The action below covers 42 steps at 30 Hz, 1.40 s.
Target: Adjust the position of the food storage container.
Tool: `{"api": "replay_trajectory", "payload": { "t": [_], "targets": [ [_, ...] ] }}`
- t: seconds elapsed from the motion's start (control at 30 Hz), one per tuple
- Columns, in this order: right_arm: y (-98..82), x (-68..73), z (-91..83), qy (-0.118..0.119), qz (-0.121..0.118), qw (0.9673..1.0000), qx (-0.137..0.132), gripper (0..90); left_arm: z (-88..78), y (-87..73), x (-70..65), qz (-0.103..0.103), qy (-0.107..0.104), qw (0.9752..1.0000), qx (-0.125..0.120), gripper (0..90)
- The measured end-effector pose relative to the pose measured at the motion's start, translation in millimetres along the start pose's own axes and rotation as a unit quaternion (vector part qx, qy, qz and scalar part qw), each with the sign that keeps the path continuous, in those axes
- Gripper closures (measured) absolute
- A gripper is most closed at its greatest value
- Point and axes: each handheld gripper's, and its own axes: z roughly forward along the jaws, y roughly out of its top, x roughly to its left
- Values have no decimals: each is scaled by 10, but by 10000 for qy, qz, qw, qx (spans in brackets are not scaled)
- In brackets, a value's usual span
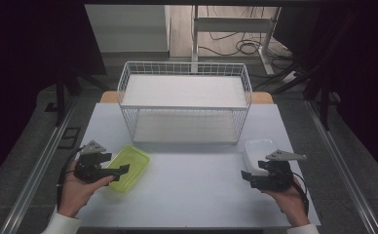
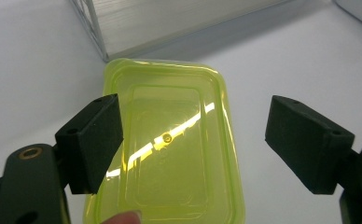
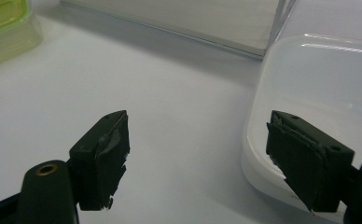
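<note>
Plastic of the yellow-green container (image 1: pixel 126 167) is judged thin and light, its glossy lid slick under the pads, so a hold across the raised rim at a short end would be safer than a pinch on the flat lid. The white container (image 1: pixel 258 150) is judged much the same: light, smooth, rounded at the corners, best taken at its edge.

On the tabletop (image 1: pixel 192 185), the yellow-green container is seen at the left front, just below the left gripper (image 1: pixel 113 164), whose jaws are spread to their widest and hold nothing; in the left gripper view the lid (image 2: pixel 170 140) lies between and beneath the two pads, untouched as far as can be told.

The white container is set at the right, near the front corner of the wire rack (image 1: pixel 184 102). The right gripper (image 1: pixel 249 176) is held just in front of it, jaws fully apart and empty; in the right gripper view one pad overlaps the container's near edge (image 3: pixel 263 158), and contact cannot be told.
</note>
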Motion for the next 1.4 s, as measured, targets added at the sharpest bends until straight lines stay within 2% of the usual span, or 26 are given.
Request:
{"api": "replay_trajectory", "payload": {
  "t": [0.17,0.47,0.5,0.9,1.0,1.07,1.17,1.33,1.4],
  "targets": [
    [-16,-9,-1,-20,14,10000,41,213,1,1,3,-41,-2,10000,-20,188],
    [-3,-15,-11,2,40,9999,106,219,11,-1,9,42,23,10000,28,190],
    [0,-15,-13,12,98,9998,162,224,12,-1,12,46,34,10000,34,191],
    [27,-11,-45,50,154,9995,262,234,-27,27,92,-43,-34,9998,176,205],
    [52,-1,-77,33,111,9997,223,236,-45,58,133,-81,-10,9996,278,207],
    [55,0,-86,27,115,9998,188,237,-60,104,144,-24,65,9992,399,207],
    [55,-5,-94,43,129,9998,165,239,-79,150,149,11,68,9990,440,207],
    [71,-12,-107,18,152,9998,149,241,-85,302,228,151,180,9976,654,232],
    [76,-5,-108,25,152,9998,161,241,-65,336,270,112,174,9976,666,258]
  ]
}}
